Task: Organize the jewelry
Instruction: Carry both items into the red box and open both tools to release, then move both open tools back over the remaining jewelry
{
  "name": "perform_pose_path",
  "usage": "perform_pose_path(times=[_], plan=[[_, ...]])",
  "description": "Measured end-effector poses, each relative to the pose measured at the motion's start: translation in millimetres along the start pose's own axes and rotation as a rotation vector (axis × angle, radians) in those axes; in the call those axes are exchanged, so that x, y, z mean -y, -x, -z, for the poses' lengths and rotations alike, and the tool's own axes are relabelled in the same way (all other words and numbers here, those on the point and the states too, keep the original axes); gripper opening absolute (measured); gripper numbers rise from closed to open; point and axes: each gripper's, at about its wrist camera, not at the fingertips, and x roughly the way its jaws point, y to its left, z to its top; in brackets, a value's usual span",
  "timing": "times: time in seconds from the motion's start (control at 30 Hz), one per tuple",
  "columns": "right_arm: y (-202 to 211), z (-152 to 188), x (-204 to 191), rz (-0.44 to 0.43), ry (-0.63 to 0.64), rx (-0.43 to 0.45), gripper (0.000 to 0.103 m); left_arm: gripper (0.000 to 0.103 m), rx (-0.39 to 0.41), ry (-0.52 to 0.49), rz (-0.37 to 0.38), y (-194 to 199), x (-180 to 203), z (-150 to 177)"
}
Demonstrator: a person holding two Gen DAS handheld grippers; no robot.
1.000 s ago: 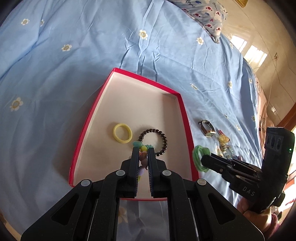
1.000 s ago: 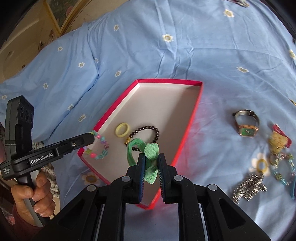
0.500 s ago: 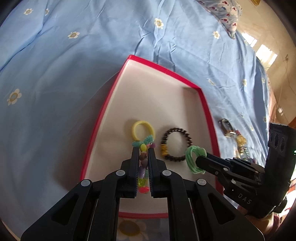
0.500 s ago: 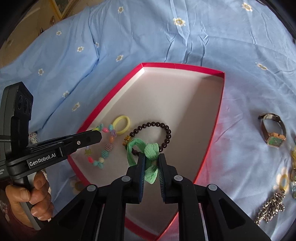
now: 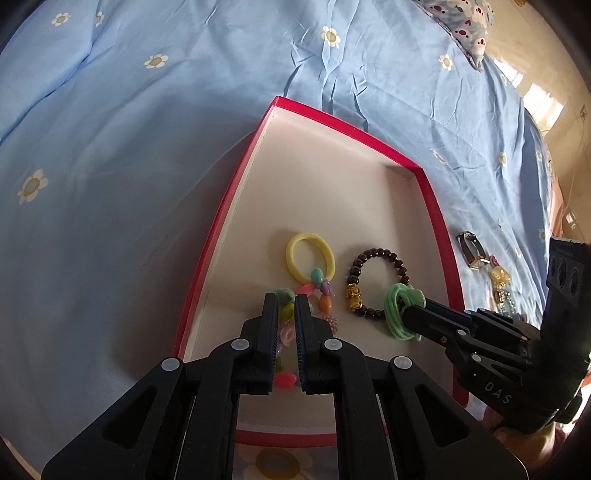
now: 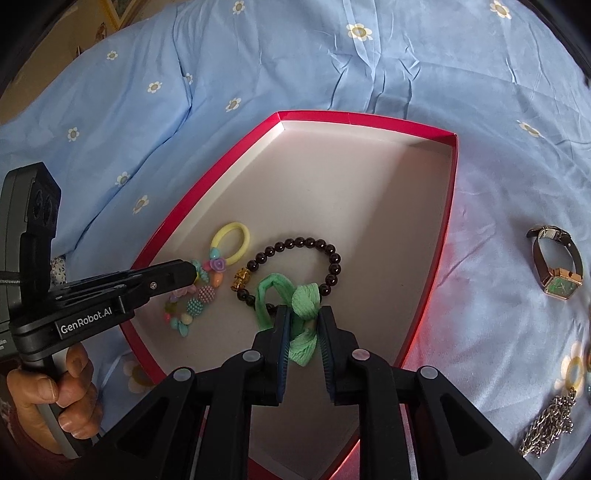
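A red box (image 5: 221,221) with a pale floor lies on the blue bed cover. Inside it are a yellow hair tie (image 5: 291,254) and a dark bead bracelet (image 5: 380,254). My left gripper (image 5: 286,306) is shut on a colourful bead bracelet (image 5: 319,291), which rests on the box floor beside the yellow tie. My right gripper (image 6: 304,317) is low over the box floor. Its jaws are opening, with a green hair tie (image 6: 304,299) still between the pads and draped over the dark bracelet (image 6: 306,242).
To the right of the box (image 6: 448,221), a wristwatch (image 6: 557,273), a silver chain (image 6: 546,424) and small charms (image 5: 498,277) lie on the cover. A person's hand (image 6: 55,398) holds the left gripper's handle. A patterned pillow (image 5: 465,22) lies far back.
Both grippers came down into the box. The colourful bracelet now lies on the floor by the yellow tie. The green tie sank onto the dark bracelet and the right jaws widened slightly.
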Motion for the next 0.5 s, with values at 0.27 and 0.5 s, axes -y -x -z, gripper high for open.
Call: perform_pose_path(times=[0.27,0.5], plan=[[4,1,1,-0.017,-0.018,0.003,0.024,0.025,0.012,0.003,-0.012,9,1,0],[21,2,0,-0.024,-0.025,0.035,0.025,0.032,0.031,0.0,-0.019,22,6,1]])
